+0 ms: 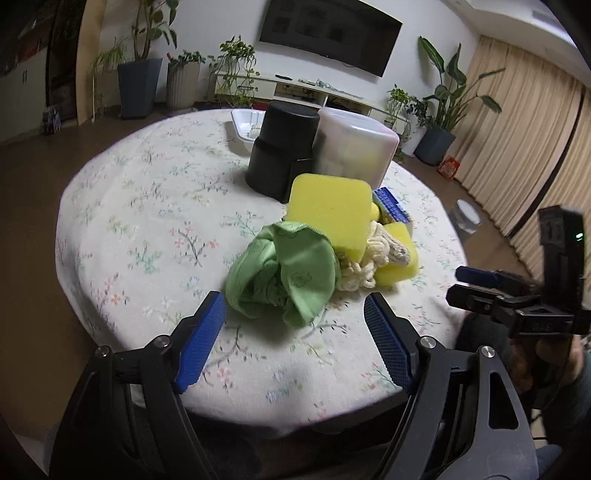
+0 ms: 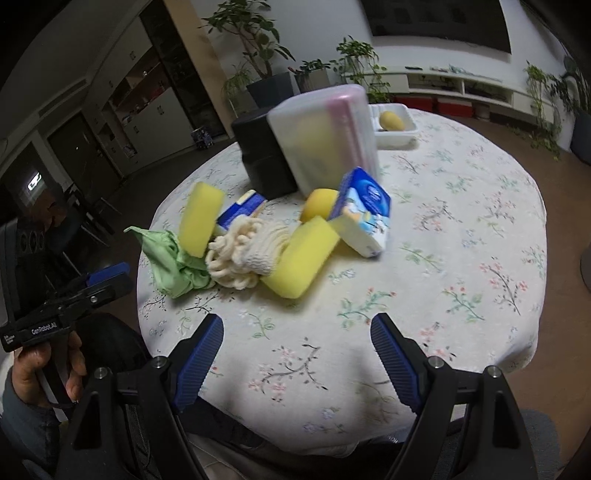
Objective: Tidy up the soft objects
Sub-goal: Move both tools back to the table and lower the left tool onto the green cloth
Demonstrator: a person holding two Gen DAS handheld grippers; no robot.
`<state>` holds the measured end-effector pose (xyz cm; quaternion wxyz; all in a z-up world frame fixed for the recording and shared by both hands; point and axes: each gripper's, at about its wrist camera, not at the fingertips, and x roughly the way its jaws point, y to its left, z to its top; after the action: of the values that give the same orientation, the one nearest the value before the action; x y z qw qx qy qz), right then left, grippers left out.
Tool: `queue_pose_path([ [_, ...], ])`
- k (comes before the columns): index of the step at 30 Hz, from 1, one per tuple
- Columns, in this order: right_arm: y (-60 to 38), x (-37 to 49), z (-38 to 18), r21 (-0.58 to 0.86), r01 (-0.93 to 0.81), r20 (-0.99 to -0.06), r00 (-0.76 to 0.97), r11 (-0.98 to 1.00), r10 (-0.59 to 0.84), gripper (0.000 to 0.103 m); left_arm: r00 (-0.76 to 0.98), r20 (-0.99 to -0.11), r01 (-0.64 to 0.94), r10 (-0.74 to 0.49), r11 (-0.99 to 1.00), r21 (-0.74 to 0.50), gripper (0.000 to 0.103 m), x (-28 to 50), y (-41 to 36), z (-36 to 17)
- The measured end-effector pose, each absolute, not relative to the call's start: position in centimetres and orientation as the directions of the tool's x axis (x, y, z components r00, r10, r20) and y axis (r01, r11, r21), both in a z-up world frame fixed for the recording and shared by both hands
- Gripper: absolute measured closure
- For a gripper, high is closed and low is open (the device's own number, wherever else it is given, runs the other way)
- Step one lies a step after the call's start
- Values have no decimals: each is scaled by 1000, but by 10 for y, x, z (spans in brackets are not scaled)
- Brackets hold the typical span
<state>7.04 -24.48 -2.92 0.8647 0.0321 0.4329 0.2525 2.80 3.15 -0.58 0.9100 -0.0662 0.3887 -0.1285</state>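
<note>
Just ahead of left tool, green cloth (untouched)

Each camera sits just behind its own tongs and looks forward and downward along them over the near edge of the round surface. The left wrist view looks from the near left toward the far wall with the television; the right wrist view looks from the near right. Both share the pile in the middle: green cloth, yellow sponge, and each catches the other's tongs at its edge.
</note>
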Motion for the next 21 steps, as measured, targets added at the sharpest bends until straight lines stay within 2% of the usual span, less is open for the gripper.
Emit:
queue_pose_path([
  [6, -231, 72, -31, 228, -416, -740, 513, 880, 434, 19, 667, -713, 199, -216, 974, -109, 27, 49, 15, -17],
  [10, -227, 77, -36, 234, -418, -745, 503, 878, 438, 20, 641, -732, 194, -229, 972, -134, 27, 65, 15, -25],
  [13, -226, 83, -38, 237, -418, -743, 504, 877, 440, 20, 629, -731, 178, -266, 964, -197, 27, 72, 22, -32],
  [15, -224, 88, -39, 240, -418, -745, 500, 876, 442, 21, 622, -733, 167, -275, 961, -218, 38, 75, 25, -36],
  [21, -219, 103, -47, 242, -414, -752, 492, 878, 439, 28, 604, -758, 185, -248, 968, -169, 51, 76, 15, -43],
])
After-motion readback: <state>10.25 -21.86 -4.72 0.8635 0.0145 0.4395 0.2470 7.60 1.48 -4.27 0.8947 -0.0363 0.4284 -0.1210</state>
